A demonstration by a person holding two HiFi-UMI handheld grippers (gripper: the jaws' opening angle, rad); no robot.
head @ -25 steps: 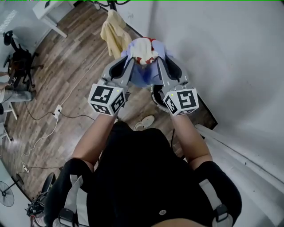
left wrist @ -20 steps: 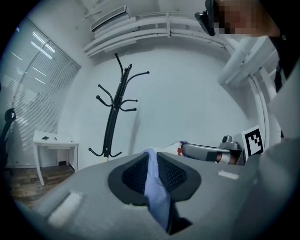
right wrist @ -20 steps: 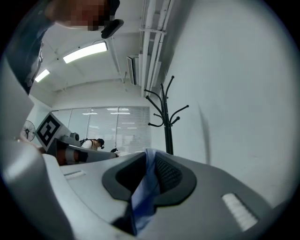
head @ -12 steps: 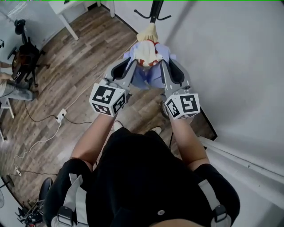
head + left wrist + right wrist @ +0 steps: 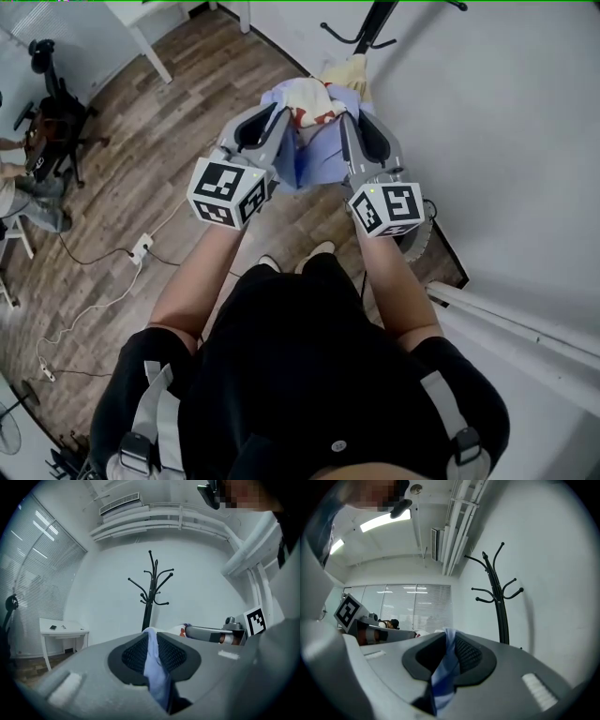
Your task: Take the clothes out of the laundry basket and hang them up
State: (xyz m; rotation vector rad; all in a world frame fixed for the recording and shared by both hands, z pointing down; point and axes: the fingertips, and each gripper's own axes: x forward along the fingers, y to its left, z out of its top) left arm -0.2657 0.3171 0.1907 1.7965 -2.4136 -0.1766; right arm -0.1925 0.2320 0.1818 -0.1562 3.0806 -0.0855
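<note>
Both grippers are up in front of the person, pointing level at the black coat rack [image 5: 150, 592] by the white wall [image 5: 487, 122].

The left hand-held gripper [image 5: 278, 112] has its jaws pressed together on a fold of the light blue garment [image 5: 314, 159]. In its own view a strip of blue fabric comes up btwn the jaws and runs back down the middle. Same deal w/ the right hand-held gripper [image 5: 345, 117]: it's pinching another bit of the same fabric, blue w/ paler stripes, right in the jaw gap.

So the garment is off the floor, stretched btwn the two grippers on the near side of the coat rack, not on a hook. The top bit has a white patch w/ red print and the rest hangs down below the jaws.

Other stuff, all relative to the rack:
- a beige cloth [image 5: 354, 70] sits just past the garment, right at the rack's pole. Can't tell if it's hung on it or only bunched there
- a white tabletop [image 5: 63, 629] is left of the rack, against the same wall, w/ a couple of small dark items on it
- the wood floor [image 5: 122, 159] spreads out left of the rack, w/ a power strip [image 5: 141, 247] and white cable well away from it on the person's left side
</note>
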